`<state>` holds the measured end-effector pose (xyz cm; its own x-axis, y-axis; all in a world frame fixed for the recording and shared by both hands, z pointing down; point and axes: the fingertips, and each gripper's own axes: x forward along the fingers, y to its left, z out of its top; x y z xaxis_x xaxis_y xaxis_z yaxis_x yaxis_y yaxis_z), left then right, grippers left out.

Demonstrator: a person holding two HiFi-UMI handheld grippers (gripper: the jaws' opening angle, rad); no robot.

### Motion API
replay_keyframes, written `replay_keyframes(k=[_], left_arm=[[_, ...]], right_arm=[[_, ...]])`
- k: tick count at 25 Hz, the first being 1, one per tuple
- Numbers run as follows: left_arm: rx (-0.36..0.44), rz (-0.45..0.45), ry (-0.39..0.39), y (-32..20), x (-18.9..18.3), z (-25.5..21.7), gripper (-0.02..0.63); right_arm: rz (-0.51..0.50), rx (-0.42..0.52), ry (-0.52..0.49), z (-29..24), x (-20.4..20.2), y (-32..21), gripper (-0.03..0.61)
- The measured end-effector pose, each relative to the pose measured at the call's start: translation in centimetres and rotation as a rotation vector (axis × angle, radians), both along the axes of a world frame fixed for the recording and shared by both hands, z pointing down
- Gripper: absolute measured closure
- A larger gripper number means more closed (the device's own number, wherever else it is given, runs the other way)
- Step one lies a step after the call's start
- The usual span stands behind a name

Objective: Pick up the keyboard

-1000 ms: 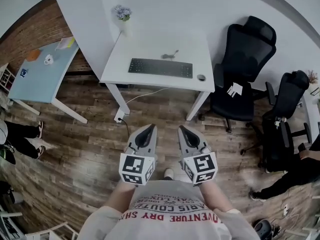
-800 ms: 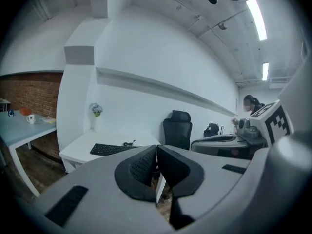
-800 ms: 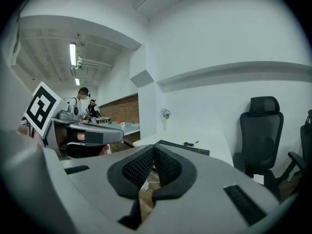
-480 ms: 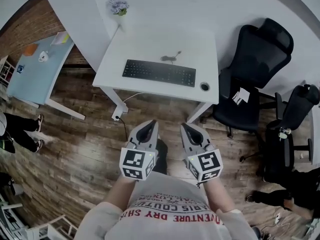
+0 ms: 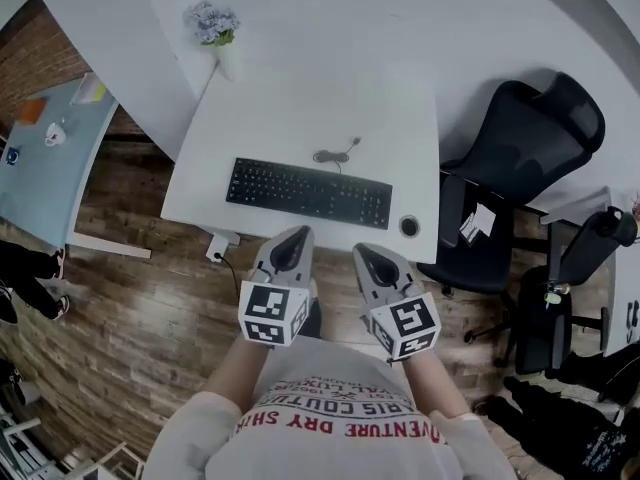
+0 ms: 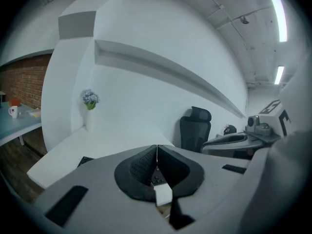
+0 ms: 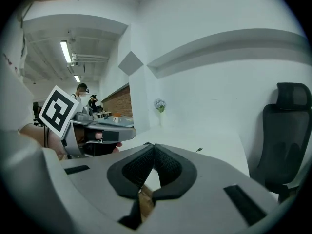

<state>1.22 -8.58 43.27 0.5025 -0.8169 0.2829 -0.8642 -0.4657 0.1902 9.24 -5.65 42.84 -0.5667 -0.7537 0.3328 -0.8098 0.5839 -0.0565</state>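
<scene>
A black keyboard (image 5: 308,192) lies flat near the front edge of a white desk (image 5: 300,118), its cable (image 5: 335,154) coiled just behind it. My left gripper (image 5: 297,234) and right gripper (image 5: 363,252) are both shut and empty, side by side just short of the desk's front edge, below the keyboard in the head view. In the left gripper view the shut jaws hide most of the keyboard (image 6: 85,160); its tip (image 6: 157,146) points over the desk. The right gripper (image 7: 153,145) also points over the desk top.
A vase of flowers (image 5: 218,34) stands at the desk's back left corner. A round cable hole (image 5: 408,226) is right of the keyboard. Black office chairs (image 5: 520,158) stand to the right, and a blue table (image 5: 45,163) to the left. Wooden floor lies below me.
The desk and keyboard have come much closer and lower in the head view. Both grippers have advanced from over the floor to the desk's front edge, staying shut.
</scene>
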Motion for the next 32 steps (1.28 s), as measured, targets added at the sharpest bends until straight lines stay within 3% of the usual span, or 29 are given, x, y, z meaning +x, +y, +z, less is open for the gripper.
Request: replay_keyframes(k=[4,8,16,25,30,32], left_arm=[[-0.022,-0.016,0.01,-6.3,-1.1,0.5,0.59],[-0.069,-0.02,0.027,-10.4,-1.4,1.8,0.589],[-0.167,-0.081,0.048,-13.0,-1.4,5.8,0.589],[-0.296,-0.374,0.157,-12.8,-3.9,11.3,0.589],[-0.436,-0.499,0.322,-11.4,-3.1,15.1,0.589],[-0.494,-0.53,0.39,-10.9,-2.4,16.5,0.589]], right_arm=[[-0.002,-0.028,-0.007,0.8,-1.0,-5.7,0.557],[-0.086,-0.044,-0.052,1.1,-2.5,-9.6,0.557],[-0.251,-0.186,0.014,5.0,-3.7,-15.7,0.557],[-0.594,-0.32,0.156,10.4,-7.8,-18.2,0.557],[-0.768,-0.359,0.181,12.9,-8.7,-19.4,0.554],[-0.827,-0.39,0.21,14.1,-8.9,-20.1,0.464]])
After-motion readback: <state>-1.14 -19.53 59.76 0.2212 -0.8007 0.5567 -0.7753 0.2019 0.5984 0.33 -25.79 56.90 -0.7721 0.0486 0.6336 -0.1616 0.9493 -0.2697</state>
